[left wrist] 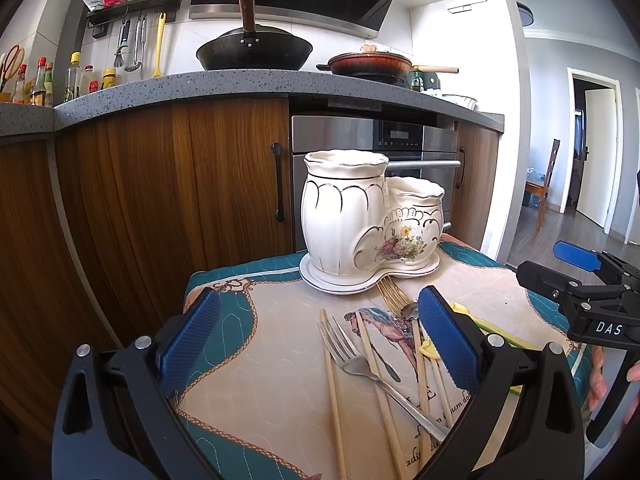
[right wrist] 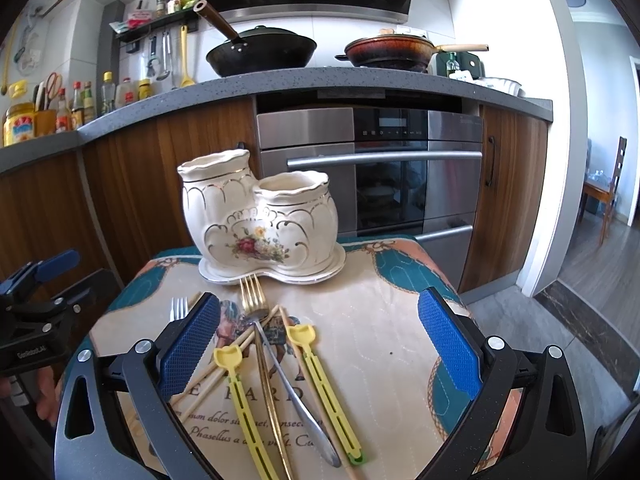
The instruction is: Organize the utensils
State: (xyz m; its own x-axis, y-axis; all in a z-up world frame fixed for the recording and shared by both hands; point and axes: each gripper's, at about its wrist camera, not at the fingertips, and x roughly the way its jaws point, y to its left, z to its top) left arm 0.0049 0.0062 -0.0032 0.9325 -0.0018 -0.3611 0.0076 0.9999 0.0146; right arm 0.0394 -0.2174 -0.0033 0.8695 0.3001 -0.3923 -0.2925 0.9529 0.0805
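Observation:
A white two-pot ceramic holder with flowers (left wrist: 360, 216) (right wrist: 264, 224) stands on its saucer at the far edge of a small clothed table. In front of it lie a silver fork (left wrist: 348, 356) (right wrist: 179, 308), wooden chopsticks (left wrist: 334, 392) (right wrist: 224, 372), a gold fork (left wrist: 392, 296) (right wrist: 252, 292), a silver spoon (right wrist: 296, 392) and two yellow plastic utensils with slotted handles (right wrist: 240, 400) (right wrist: 320, 380). My left gripper (left wrist: 320, 332) hangs open over the silver fork and chopsticks. My right gripper (right wrist: 320, 332) is open over the spoon and yellow utensils. Neither touches anything.
The table's quilted cloth (left wrist: 256, 360) ends close to wooden cabinets (left wrist: 180, 200) and a steel oven (right wrist: 380, 168). Above, a grey counter (left wrist: 240, 84) carries a black wok (left wrist: 254, 50), a pan and bottles. A hand (left wrist: 600, 380) holds the right gripper's handle.

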